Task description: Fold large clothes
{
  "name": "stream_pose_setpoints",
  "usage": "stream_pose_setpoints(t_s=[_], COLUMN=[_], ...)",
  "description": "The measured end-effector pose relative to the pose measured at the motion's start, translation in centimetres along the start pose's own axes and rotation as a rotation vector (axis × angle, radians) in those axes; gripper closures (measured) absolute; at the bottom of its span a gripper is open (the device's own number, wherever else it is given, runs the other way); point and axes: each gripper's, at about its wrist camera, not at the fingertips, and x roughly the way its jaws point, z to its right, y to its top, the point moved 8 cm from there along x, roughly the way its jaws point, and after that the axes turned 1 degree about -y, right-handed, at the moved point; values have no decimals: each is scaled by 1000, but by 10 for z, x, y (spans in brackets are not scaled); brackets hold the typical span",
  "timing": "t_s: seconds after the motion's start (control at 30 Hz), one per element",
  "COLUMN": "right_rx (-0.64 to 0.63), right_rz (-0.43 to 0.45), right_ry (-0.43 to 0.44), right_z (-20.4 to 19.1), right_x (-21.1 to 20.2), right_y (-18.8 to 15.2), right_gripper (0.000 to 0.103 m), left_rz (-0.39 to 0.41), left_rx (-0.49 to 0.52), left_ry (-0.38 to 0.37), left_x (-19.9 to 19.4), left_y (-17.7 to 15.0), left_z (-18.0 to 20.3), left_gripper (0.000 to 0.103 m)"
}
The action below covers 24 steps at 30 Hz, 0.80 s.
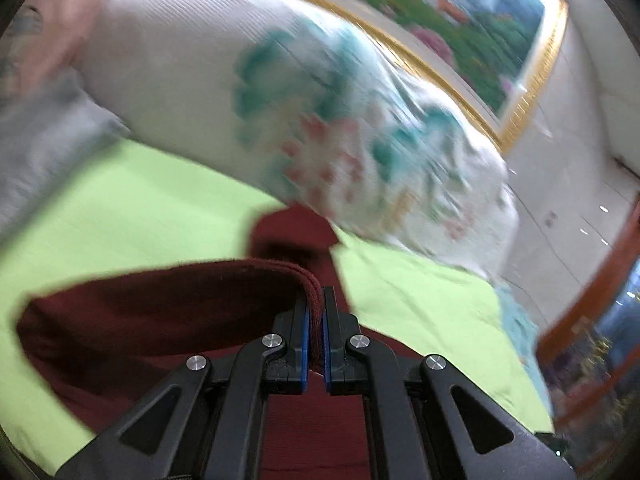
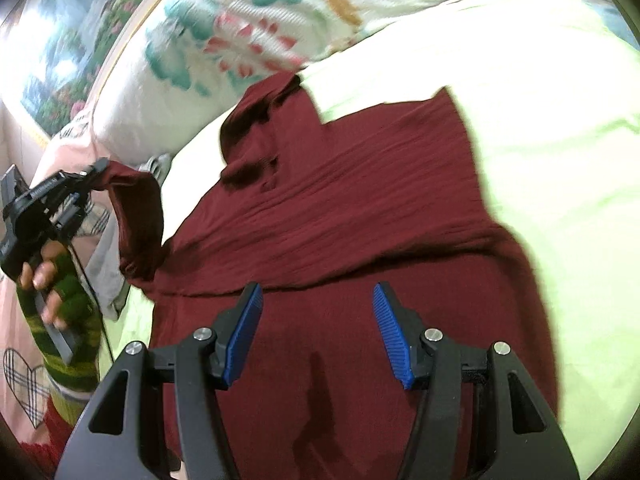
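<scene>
One dark red garment (image 2: 360, 208) lies spread on the lime-green bed sheet (image 2: 560, 160), its body flat, a collar or placket end reaching toward the far pillow. My left gripper (image 1: 316, 312) is clenched on the garment's thick hemmed edge (image 1: 256, 266); the cloth is pinched between the blue-padded fingers (image 1: 305, 344) and lifted clear of the sheet. From the right wrist camera that same gripper (image 2: 96, 170) shows at the left, holding up a sleeve-like end of the garment that hangs in a fold beside the body. My left hand (image 2: 44, 276), in a green striped sleeve, grips its handle. My right gripper (image 2: 316, 312) hovers over the near part of the garment with its fingers (image 2: 244, 336) spread wide, grasping nothing. One white pillow (image 1: 192, 92) with teal and red floral print lies at the far edge of the bed. One gold-framed landscape picture (image 1: 460, 20) hangs on the wall behind it. Pink bedding (image 2: 24, 360) with a plaid heart lies at the near left.
</scene>
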Motion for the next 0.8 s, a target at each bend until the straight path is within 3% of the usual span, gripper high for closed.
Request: stream_pose_setpoints(t_s=[0.23, 0.4, 0.5, 0.6, 0.67, 0.8], right_rx=[104, 165, 163, 154, 147, 130], right_rz=[57, 68, 79, 83, 70, 29], right_ry=[-43, -50, -45, -38, -29, 23], right_z=[48, 66, 64, 59, 54, 35], right_x=[-24, -27, -29, -29, -24, -11], right_y=[6, 7, 8, 11, 12, 11], right_gripper=[45, 45, 45, 45, 45, 45], left_rz=[-171, -320, -383, -421, -428, -422], left_rx=[111, 132, 147, 144, 168, 192], left_ry=[-64, -79, -72, -92, -75, -38], left_x=[81, 135, 143, 129, 112, 69], left_y=[-86, -141, -163, -177, -183, -188], left_z=[86, 97, 92, 84, 76, 46], left_gripper=[100, 99, 96, 78, 48, 46])
